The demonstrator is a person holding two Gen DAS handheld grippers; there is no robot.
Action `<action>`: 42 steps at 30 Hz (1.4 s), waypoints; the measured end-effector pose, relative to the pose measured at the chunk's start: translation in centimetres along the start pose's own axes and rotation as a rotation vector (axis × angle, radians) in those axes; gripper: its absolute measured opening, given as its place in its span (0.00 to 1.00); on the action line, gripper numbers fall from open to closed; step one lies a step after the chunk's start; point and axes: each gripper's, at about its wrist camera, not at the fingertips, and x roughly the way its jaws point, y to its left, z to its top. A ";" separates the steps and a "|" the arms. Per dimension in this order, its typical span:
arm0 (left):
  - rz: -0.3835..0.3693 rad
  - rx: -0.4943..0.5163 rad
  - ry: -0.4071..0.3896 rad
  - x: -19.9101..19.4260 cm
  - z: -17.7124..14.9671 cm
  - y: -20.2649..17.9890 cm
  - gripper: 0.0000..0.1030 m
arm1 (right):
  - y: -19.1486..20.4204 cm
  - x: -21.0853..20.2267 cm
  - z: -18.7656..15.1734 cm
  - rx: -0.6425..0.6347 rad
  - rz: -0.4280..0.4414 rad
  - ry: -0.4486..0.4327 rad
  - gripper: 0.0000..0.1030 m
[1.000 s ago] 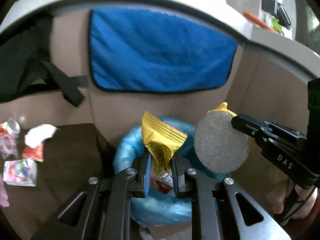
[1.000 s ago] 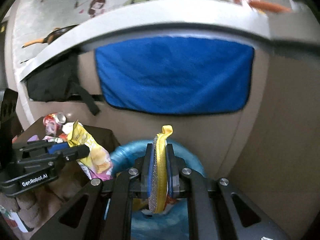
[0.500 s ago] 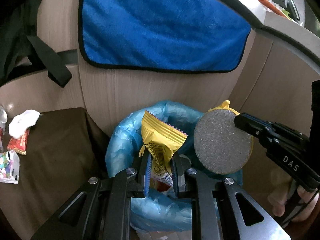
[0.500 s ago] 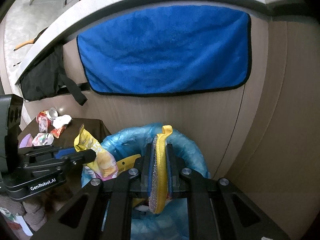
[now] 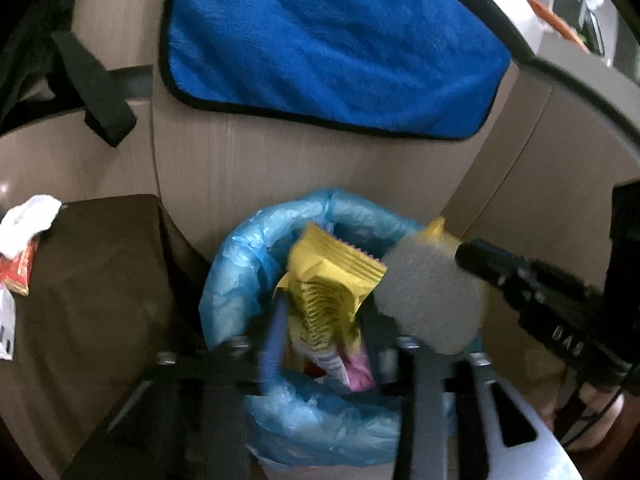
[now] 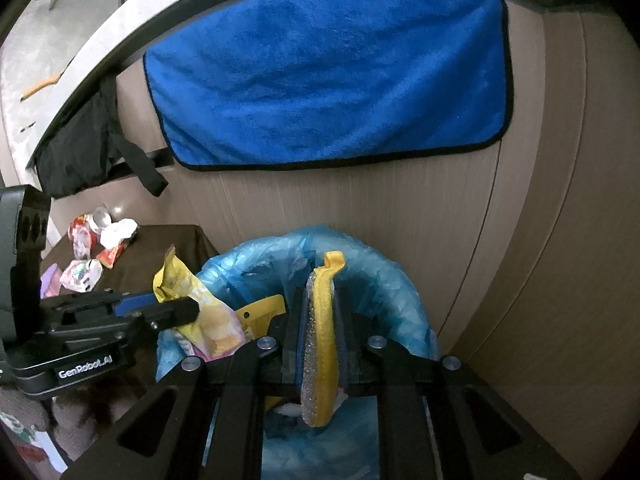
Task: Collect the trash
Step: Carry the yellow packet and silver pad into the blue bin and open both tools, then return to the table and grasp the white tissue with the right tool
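**Both tools loaded, over the bin**

Left tool (image 5: 320, 344) sits over the blue-lined trash bin (image 5: 236, 264). The yellow snack wrapper (image 5: 328, 288) stands between its fingers, but the left wrist view is motion-blurred and the fingers look spread, so I can't tell if it is gripping. In the right wrist view the same wrapper (image 6: 200, 312) sits at that tool's tip (image 6: 176, 312), at the bin's left rim.

Right tool (image 6: 318, 336) is clamped on a round scouring pad (image 6: 320, 340) (yellow one side, grey mesh the other), held on edge above the bin opening (image 6: 380, 280). The left view shows the pad's grey face (image 5: 432, 300) just beside the wrapper.

More litter on the brown counter (image 6: 160, 248) left of the bin: wrappers (image 6: 82, 274), a crumpled tissue (image 6: 118, 230). A blue towel (image 6: 328, 80) hangs on the cabinet front behind.
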 end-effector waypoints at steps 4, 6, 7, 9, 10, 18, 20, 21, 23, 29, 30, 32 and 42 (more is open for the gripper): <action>-0.005 -0.042 -0.039 -1.6 0.9 1.1 0.49 | 0.4 -1.0 -0.1 -0.005 -0.039 -0.041 0.56; -0.005 -0.061 -0.060 -2.7 1.2 1.6 0.49 | 0.7 -1.6 0.2 -0.015 -0.045 -0.048 0.56; 0.000 -0.073 -0.072 -3.6 1.4 2.1 0.49 | 0.8 -1.8 0.4 -0.017 -0.044 -0.052 0.56; 0.031 -0.080 -0.100 -5.2 1.5 2.9 0.49 | 1.4 -2.5 0.8 -0.031 -0.045 -0.063 0.56; 0.052 -0.077 -0.118 -6.2 1.3 3.2 0.49 | 1.7 -2.9 0.9 -0.040 -0.048 -0.069 0.56; 0.264 -0.103 -0.214 -14.3 -1.3 9.0 0.50 | 7.2 -5.2 1.5 -0.129 -0.020 -0.131 0.67; 0.317 -0.134 -0.230 -16.8 -2.5 11.4 0.50 | 8.8 -5.3 1.8 -0.146 0.003 -0.134 0.69; 0.342 -0.150 -0.240 -18.0 -3.1 12.6 0.50 | 10.1 -5.3 2.0 -0.156 0.013 -0.135 0.71; 0.391 -0.188 -0.265 -20.7 -4.4 15.1 0.52 | 12.1 -5.2 2.2 -0.174 0.018 -0.143 0.75; 0.461 -0.311 -0.311 -25.1 -7.6 21.3 0.55 | 18.7 -2.5 2.7 -0.237 0.111 -0.094 0.76; 0.461 -0.326 -0.316 -25.4 -8.0 22.3 0.55 | 19.9 -1.7 2.7 -0.250 0.128 -0.079 0.76; 0.462 -0.336 -0.323 -25.6 -8.4 23.5 0.55 | 22.1 -0.2 2.6 -0.285 0.164 -0.051 0.76; 0.426 -0.350 -0.340 -24.2 -9.4 27.5 0.55 | 30.9 9.6 3.6 -0.391 0.269 0.076 0.57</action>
